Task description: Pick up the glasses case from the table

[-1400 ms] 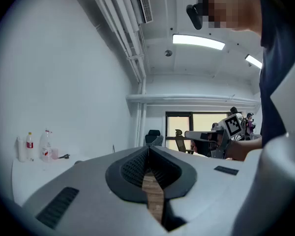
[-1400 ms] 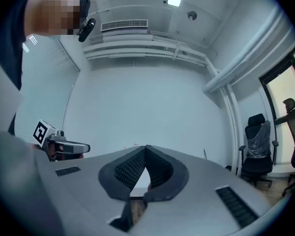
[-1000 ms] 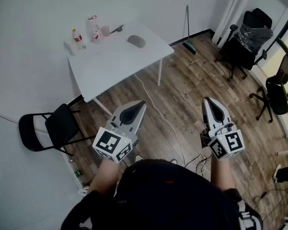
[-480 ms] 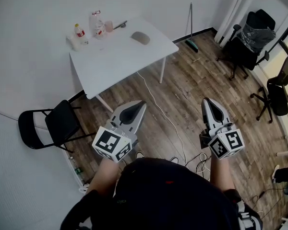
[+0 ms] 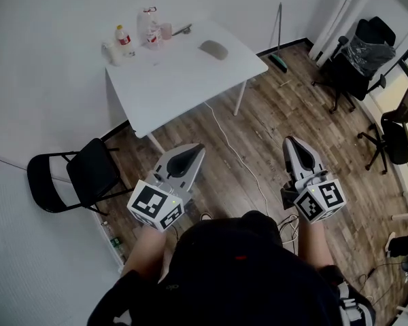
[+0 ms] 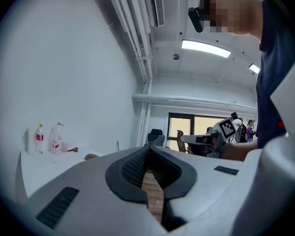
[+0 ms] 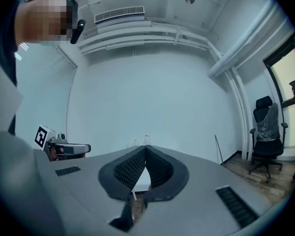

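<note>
head view showed the glasses case (image 5: 213,49), a smooth grey oval, lying on the far side of the flat white table (image 5: 183,87), right of a clear red-labelled bottle (image 5: 123,37). left claw (image 5: 198,147) and right claw (image 5: 289,141), ribbed black pads pressed together on nothing, hung near, well apart from it.

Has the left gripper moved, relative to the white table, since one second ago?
Yes. In the head view the left gripper has come closer to the white table, which also looks larger now.
</note>
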Demonstrator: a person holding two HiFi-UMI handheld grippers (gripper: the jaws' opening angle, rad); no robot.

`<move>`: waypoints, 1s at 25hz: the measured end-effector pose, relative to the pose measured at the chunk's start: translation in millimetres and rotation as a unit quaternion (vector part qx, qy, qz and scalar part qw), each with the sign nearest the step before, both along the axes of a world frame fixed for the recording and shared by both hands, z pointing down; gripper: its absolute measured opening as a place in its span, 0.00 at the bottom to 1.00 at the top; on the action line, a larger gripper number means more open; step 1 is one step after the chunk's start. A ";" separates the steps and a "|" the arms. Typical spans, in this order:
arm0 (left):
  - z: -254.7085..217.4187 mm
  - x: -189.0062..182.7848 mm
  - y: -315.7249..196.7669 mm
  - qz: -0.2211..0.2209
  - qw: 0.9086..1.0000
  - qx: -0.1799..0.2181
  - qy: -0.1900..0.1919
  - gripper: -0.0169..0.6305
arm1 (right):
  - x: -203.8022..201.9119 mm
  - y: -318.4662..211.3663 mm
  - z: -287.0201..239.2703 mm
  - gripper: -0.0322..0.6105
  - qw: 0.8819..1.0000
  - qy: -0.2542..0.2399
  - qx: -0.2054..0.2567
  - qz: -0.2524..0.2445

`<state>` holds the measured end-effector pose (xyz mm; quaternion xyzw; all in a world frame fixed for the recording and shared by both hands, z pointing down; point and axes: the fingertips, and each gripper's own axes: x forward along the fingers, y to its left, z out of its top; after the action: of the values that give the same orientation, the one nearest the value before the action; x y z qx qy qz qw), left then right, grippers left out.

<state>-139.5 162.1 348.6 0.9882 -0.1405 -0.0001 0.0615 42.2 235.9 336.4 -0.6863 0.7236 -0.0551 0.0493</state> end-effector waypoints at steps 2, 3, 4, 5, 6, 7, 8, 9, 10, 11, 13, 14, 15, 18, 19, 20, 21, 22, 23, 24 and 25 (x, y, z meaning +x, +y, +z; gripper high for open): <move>1.7 -8.5 -8.0 -0.006 1.000 -0.005 0.002 0.06 | -9.9 -10.0 2.0 0.08 1.000 0.008 -0.006 -0.012; 2.3 -10.8 -11.3 -0.010 1.000 -0.007 0.003 0.06 | -12.0 -14.2 2.0 0.08 1.000 0.010 -0.007 -0.016; 2.7 -11.7 -14.3 -0.014 1.000 -0.007 0.004 0.06 | -11.8 -18.5 1.7 0.08 1.000 0.010 -0.006 -0.019; 3.1 -11.5 -17.1 -0.016 1.000 -0.006 0.005 0.06 | -10.2 -23.5 1.5 0.08 1.000 0.007 -0.004 -0.021; 3.7 -10.5 -19.7 -0.016 1.000 -0.004 0.005 0.06 | -7.8 -29.2 1.6 0.08 1.000 0.004 -0.003 -0.023; 4.9 -9.3 -22.3 -0.015 1.000 -0.001 0.005 0.06 | -5.5 -35.6 2.2 0.08 1.000 0.002 -0.001 -0.026; 6.7 -8.1 -25.2 -0.014 1.000 0.002 0.004 0.06 | -3.7 -42.6 3.1 0.08 1.000 0.000 0.000 -0.029; 8.9 -6.9 -28.6 -0.015 1.000 0.004 0.001 0.06 | -2.5 -50.1 4.1 0.08 0.999 -0.001 0.002 -0.035; 10.9 -5.2 -32.9 -0.017 1.000 0.005 -0.003 0.06 | -1.3 -58.1 4.9 0.08 0.999 -0.002 0.003 -0.041; 12.1 -2.5 -37.8 -0.020 1.000 0.005 -0.006 0.06 | 0.5 -66.4 5.4 0.08 0.999 -0.004 0.004 -0.048; 12.3 7.1 -49.3 -0.028 1.000 0.004 -0.008 0.06 | 8.4 -83.0 5.8 0.08 0.998 -0.007 0.006 -0.062; 11.8 14.1 -55.8 -0.033 0.999 0.004 -0.008 0.06 | 14.9 -91.3 6.3 0.08 0.998 -0.008 0.007 -0.067; 11.4 22.3 -62.9 -0.038 0.999 0.003 -0.009 0.06 | 23.1 -99.6 7.2 0.08 0.997 -0.009 0.008 -0.071; 12.1 52.2 -88.0 -0.057 0.998 0.001 -0.013 0.06 | 56.7 -123.9 10.5 0.08 0.997 -0.013 0.009 -0.077; 12.7 62.6 -96.8 -0.065 0.998 -0.002 -0.014 0.06 | 69.7 -131.5 11.2 0.08 0.997 -0.013 0.010 -0.078; 13.0 72.3 -105.1 -0.072 0.997 -0.006 -0.014 0.06 | 82.5 -138.8 11.5 0.08 0.997 -0.015 0.011 -0.079; 13.0 81.3 -112.8 -0.080 0.997 -0.010 -0.014 0.06 | 94.9 -145.6 11.6 0.08 0.997 -0.016 0.012 -0.081; 12.7 90.2 -119.9 -0.087 0.996 -0.013 -0.015 0.06 | 107.1 -152.1 11.6 0.08 0.996 -0.019 0.013 -0.083; 12.0 99.6 -126.4 -0.093 0.995 -0.014 -0.017 0.06 | 119.2 -158.2 11.9 0.08 0.996 -0.021 0.013 -0.086; 10.9 109.6 -132.2 -0.099 0.995 -0.013 -0.020 0.06 | 131.3 -164.2 12.5 0.08 0.996 -0.022 0.012 -0.090; 9.8 119.7 -137.5 -0.104 0.994 -0.013 -0.022 0.06 | 143.0 -170.1 13.6 0.08 0.995 -0.024 0.011 -0.094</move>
<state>-19.8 24.6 358.4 0.9670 -0.2440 0.0172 0.0707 185.3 65.8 350.0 -0.6131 0.7841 -0.0674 0.0688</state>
